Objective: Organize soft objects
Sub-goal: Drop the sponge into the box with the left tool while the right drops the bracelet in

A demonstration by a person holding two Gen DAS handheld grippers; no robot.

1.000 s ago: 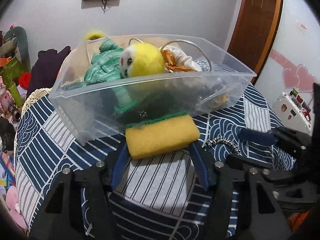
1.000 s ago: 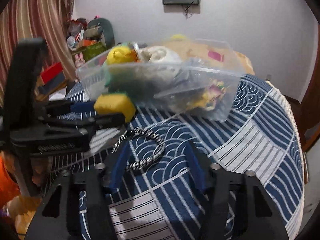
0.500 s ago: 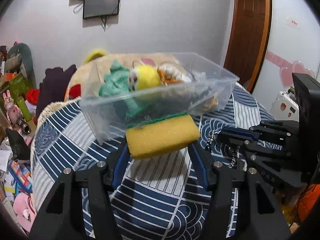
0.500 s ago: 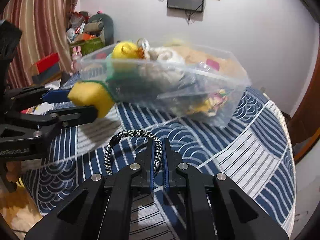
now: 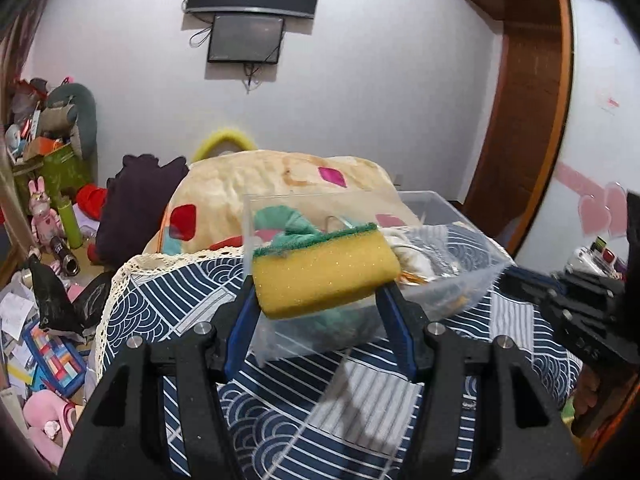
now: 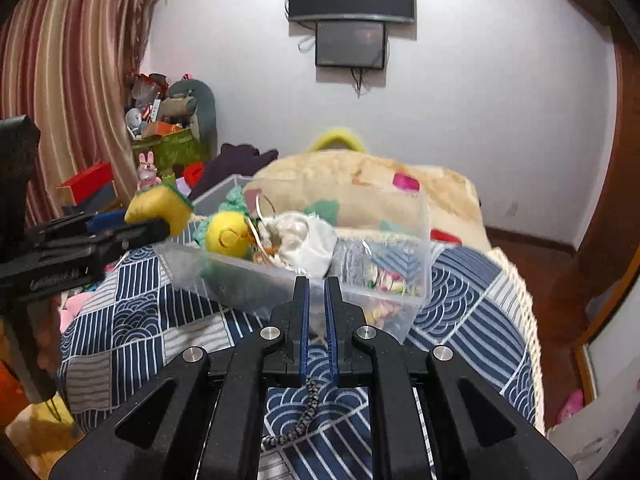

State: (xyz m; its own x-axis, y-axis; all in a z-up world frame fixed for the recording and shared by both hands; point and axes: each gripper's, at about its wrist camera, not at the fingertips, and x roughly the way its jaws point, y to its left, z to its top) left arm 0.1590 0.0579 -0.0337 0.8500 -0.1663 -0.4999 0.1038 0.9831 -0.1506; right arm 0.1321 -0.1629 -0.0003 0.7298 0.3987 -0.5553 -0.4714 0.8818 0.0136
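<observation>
My left gripper (image 5: pixel 320 296) is shut on a yellow sponge (image 5: pixel 325 271) with a green scouring top and holds it up at the near edge of the clear plastic bin (image 5: pixel 460 280). The sponge (image 6: pixel 158 210) also shows in the right wrist view at the bin's left end. My right gripper (image 6: pixel 316 284) is shut on a black-and-white braided cord (image 6: pixel 298 420) that hangs down below the fingers, in front of the bin (image 6: pixel 416 240). The bin holds a yellow plush ball (image 6: pixel 228 234), a green knit cloth (image 5: pixel 288 222), a white cloth (image 6: pixel 308 240) and other small items.
The bin stands on a round table under a blue-and-white patterned cloth (image 6: pixel 460 292) with a lace edge. A cream blanket heap (image 5: pixel 280 180) lies behind it. Toys and boxes clutter the floor at the left (image 5: pixel 44 340). A wooden door (image 5: pixel 520 120) stands at the right.
My left gripper has lifted the sponge from the table to the height of the bin's rim. My right gripper has closed on the cord and raised it off the cloth.
</observation>
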